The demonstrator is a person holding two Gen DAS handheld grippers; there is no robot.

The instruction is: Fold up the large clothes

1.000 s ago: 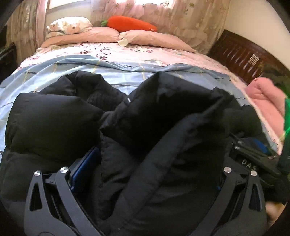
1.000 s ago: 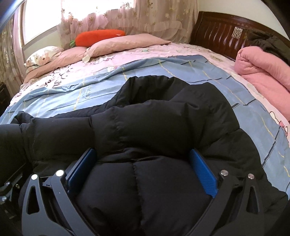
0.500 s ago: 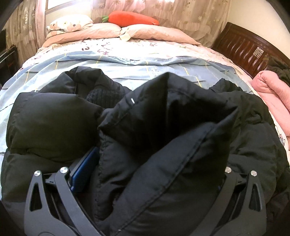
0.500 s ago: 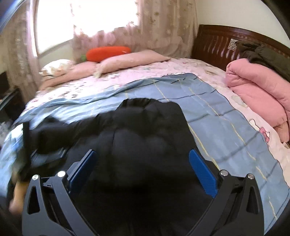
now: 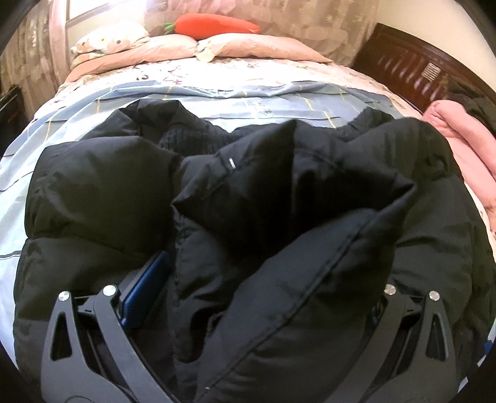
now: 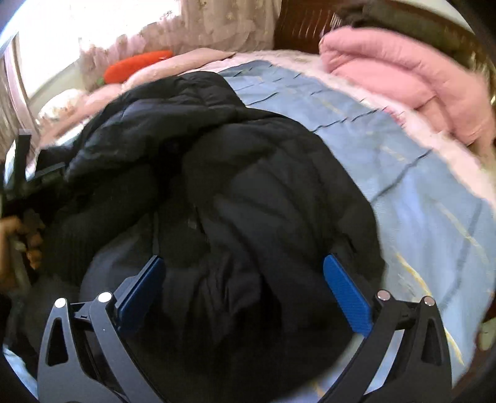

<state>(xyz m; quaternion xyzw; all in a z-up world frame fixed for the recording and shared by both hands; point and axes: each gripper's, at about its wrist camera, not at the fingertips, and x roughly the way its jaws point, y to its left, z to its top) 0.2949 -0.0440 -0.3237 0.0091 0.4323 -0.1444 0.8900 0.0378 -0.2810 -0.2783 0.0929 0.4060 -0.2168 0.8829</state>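
A black puffer jacket [image 5: 93,192] lies bunched on the blue checked bedcover [image 5: 263,102]. My left gripper [image 5: 263,269] has its jaws spread wide, and a thick raised fold of the jacket fills the gap. Only its left blue pad [image 5: 145,288] shows; the fold hides the right one. In the blurred right wrist view, my right gripper [image 6: 243,260] hovers open over the near end of the jacket [image 6: 263,173], both blue pads bare. At that view's left edge are a hand [image 6: 18,241] and the left gripper's frame [image 6: 21,161].
A folded pink quilt [image 6: 403,71] with dark clothes on top sits at the right by the dark wooden headboard [image 5: 412,71]. Pink pillows [image 5: 248,46] and an orange carrot cushion [image 5: 214,24] lie at the far end. Bare bedcover [image 6: 418,201] extends to the right of the jacket.
My right gripper has pulled back and swung right off the jacket section it straddled. The left gripper has barely moved, and the same fold stays between its jaws.
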